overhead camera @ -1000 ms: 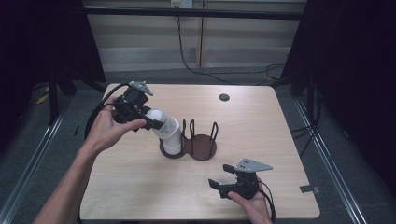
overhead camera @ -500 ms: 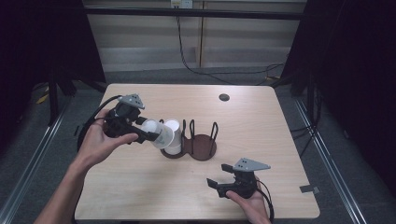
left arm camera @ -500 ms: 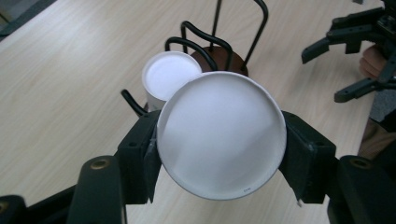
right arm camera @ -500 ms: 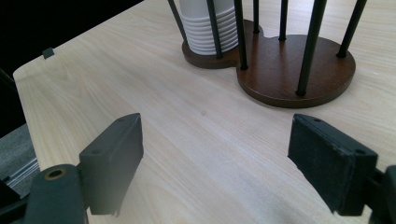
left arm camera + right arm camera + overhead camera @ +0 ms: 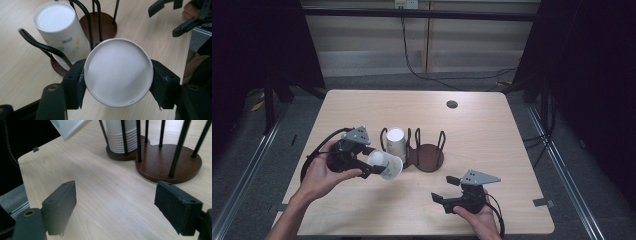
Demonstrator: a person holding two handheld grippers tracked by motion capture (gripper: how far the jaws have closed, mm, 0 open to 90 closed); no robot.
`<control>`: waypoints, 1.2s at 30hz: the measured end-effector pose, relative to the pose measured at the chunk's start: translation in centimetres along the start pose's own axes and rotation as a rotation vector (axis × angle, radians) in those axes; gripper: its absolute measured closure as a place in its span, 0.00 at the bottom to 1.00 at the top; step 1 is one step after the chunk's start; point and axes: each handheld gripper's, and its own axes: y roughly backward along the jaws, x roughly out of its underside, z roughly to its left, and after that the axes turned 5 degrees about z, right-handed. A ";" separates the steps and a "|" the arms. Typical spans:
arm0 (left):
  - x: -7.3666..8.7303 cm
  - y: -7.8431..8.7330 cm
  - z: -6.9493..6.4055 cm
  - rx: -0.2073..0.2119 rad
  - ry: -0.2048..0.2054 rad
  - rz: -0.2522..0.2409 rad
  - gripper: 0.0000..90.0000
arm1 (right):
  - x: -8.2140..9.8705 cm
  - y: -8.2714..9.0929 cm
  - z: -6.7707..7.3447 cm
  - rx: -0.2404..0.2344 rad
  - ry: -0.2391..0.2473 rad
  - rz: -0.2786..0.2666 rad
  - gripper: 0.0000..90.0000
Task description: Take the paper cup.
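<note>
Cups were our business: on the table we saw the rack holding a stack, while our left gripper clamped one white cup just beside it; our right gripper rested agape, holding nothing.
</note>
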 end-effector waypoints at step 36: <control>1.8 -3.3 -1.4 0.162 0.025 -0.107 0.41 | -5.9 -4.4 2.6 -0.230 0.153 -0.028 0.15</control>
